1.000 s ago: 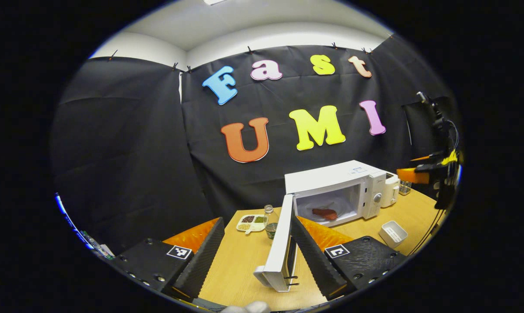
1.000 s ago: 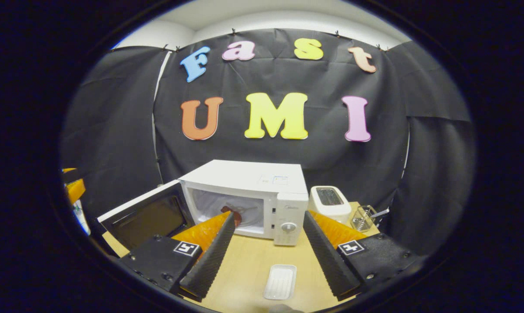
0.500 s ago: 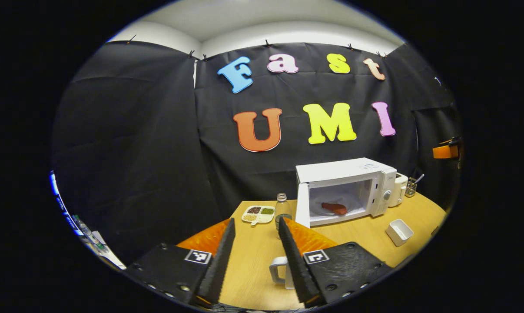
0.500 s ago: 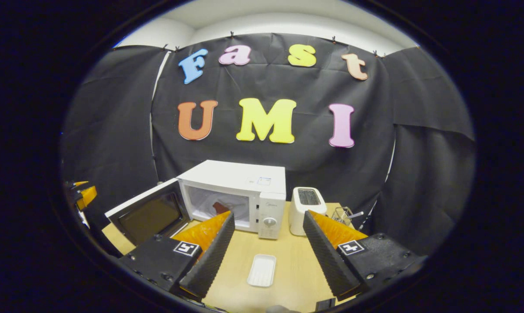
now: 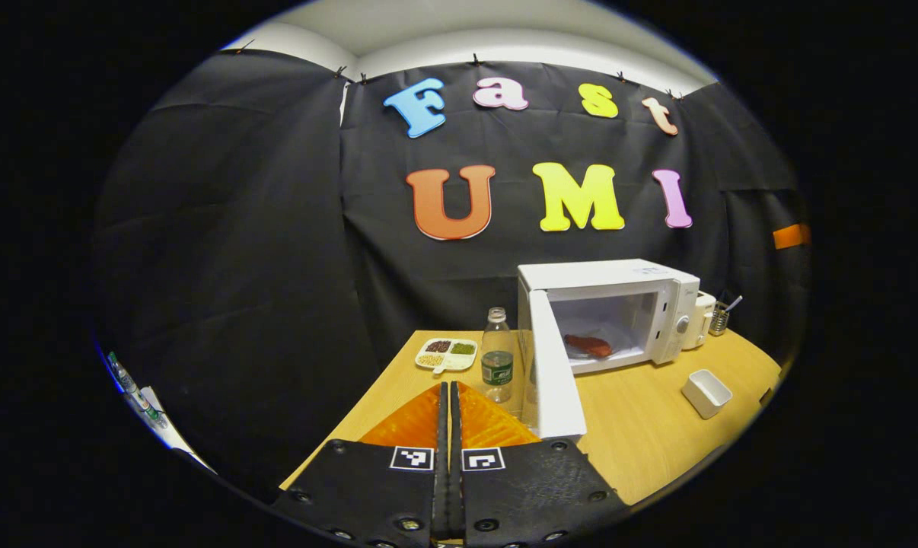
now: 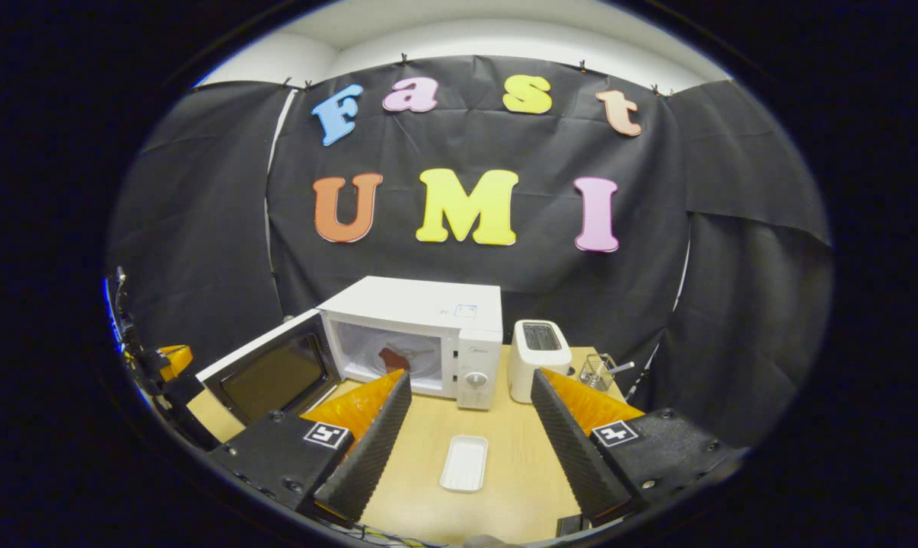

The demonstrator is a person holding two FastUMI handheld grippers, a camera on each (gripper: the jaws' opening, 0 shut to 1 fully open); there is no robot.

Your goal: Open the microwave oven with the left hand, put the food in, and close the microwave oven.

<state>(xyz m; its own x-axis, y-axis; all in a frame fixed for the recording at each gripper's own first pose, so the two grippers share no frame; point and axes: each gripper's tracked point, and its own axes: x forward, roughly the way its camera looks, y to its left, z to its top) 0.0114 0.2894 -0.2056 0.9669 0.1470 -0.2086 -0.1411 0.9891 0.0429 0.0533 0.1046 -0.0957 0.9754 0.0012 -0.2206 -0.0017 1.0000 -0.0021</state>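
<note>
Left gripper [image 5: 450, 396] low in left gripper view, fingers pressed flat together, nothing between. Right gripper [image 6: 470, 384] in right gripper view, fingers [image 6: 371, 441] spread wide apart, holding nothing.

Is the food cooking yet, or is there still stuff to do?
Not yet. The door of the microwave is swung open and the reddish food lies inside, so those steps look done. The left gripper is shut on nothing, near the door; the right gripper is open and empty. Closing the door is left.

Food [image 6: 393, 358] half hidden behind right gripper [image 6: 470, 426] finger.
</note>
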